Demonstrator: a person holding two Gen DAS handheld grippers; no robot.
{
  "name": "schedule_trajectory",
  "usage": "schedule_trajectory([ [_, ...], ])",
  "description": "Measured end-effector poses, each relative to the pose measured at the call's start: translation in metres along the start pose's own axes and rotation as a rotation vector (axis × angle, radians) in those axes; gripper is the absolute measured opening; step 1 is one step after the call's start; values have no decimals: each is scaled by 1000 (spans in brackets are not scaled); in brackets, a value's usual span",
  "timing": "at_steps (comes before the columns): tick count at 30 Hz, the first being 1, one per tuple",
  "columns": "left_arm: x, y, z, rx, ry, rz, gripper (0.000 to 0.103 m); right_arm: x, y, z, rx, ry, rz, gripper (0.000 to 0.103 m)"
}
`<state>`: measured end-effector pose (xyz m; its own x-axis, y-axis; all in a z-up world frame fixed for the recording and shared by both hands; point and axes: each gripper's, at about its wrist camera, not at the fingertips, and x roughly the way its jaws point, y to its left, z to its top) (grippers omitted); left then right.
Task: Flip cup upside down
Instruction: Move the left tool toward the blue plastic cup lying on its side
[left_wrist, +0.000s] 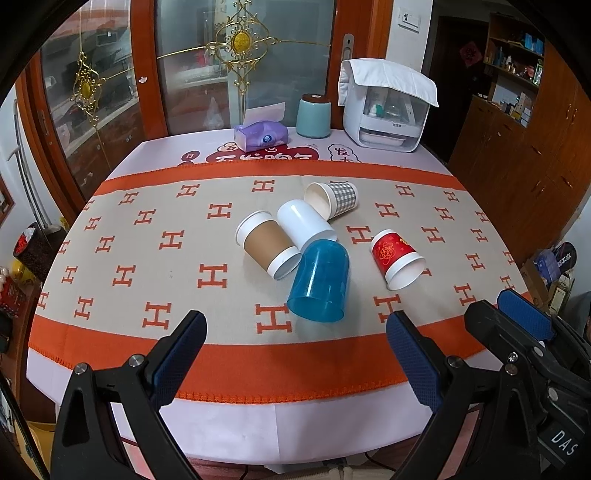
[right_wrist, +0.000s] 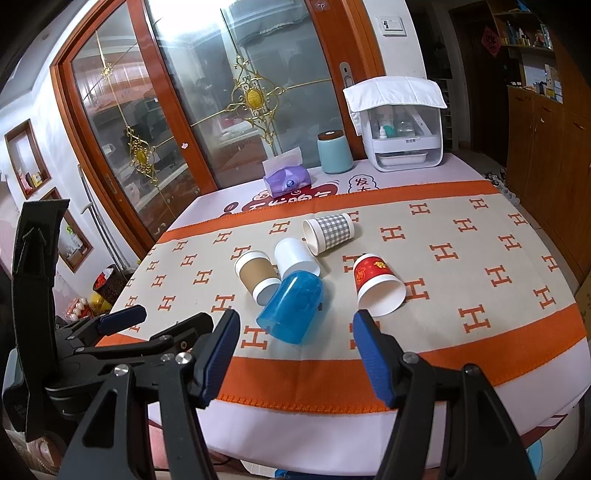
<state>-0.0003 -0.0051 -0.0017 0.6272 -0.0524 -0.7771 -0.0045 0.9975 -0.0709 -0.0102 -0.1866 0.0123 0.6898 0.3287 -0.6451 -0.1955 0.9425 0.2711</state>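
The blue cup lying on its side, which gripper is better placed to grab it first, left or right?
Probably the left. The blue cup lies nearly centred ahead of the open left gripper, while it sits left of centre for the right gripper, also open, which faces the red cup more.

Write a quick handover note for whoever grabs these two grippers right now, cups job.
Left gripper: jaws open, empty, hanging over the table's near edge. Right gripper: the same.
Five cups lie on their sides on the H-pattern cloth: blue plastic cup, brown paper cup, white cup, checked cup, red cup.
Done: nothing, no cup is inverted.
Left: grasp a cup and stand it rim down.
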Motion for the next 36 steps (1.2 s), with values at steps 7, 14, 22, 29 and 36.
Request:
schedule_trajectory([
  [7,1,1,0,3,-5,4,96,0,1,2,-2,-3,-2,64],
  [14,3,1,3,11,-2,8,97,1,2,2,-3,-1,-4,64],
  [22,10,-2,19,56,0,-14,98,13,-4,14,7,10,-24,64],
  [29,30,0,40,53,30,-57,98,32,-20,23,45,41,-35,64],
  [36,63,0,53,76,74,-67,99,56,-36,30,70,75,-68,64],
])
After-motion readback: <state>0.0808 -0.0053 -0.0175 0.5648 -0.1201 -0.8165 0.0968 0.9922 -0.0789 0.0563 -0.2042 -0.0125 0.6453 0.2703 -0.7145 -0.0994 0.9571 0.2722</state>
